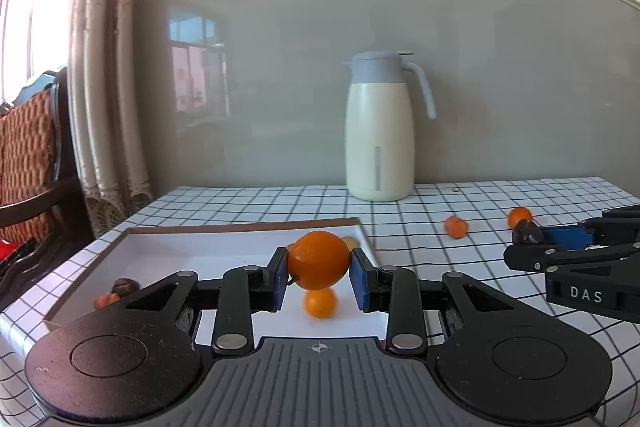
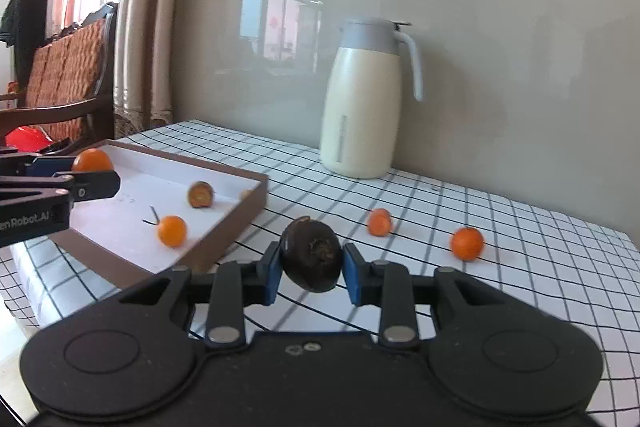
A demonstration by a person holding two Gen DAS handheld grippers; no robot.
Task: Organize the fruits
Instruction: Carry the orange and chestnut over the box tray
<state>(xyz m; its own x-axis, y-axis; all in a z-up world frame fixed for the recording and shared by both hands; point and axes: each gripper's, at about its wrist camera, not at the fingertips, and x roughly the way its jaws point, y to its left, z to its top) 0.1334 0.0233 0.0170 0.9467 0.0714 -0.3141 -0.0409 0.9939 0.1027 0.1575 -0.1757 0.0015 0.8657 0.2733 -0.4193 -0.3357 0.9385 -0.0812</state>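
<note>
Nearest my left camera, the left gripper (image 1: 319, 277) has its blue pads clamped on a round, glossy orange (image 1: 319, 259), which I hold in the air above the shallow white cardboard tray with brown walls (image 1: 240, 225). In that tray I see a smaller orange citrus fruit (image 1: 320, 303) lying on the floor right below the held one, and two small brownish fruits (image 1: 116, 293) close together near the left wall; something pale peeks out behind the held orange, too hidden to name. From my right camera the tray also shows a brown-and-orange fruit (image 2: 200, 194) near the far wall. My right gripper (image 2: 311, 269) is closed on a dark brown, wrinkled, oval fruit (image 2: 311, 255), held above the white tablecloth with black grid lines (image 2: 520, 267), just beside the tray's near corner and outside it. Two small orange fruits (image 2: 380, 222) (image 2: 467, 243) lie loose on the cloth to the right, apart from each other. A cream thermos jug with a grey lid and handle (image 2: 362, 107) stands upright on the cloth by the wall, lid shut.
</note>
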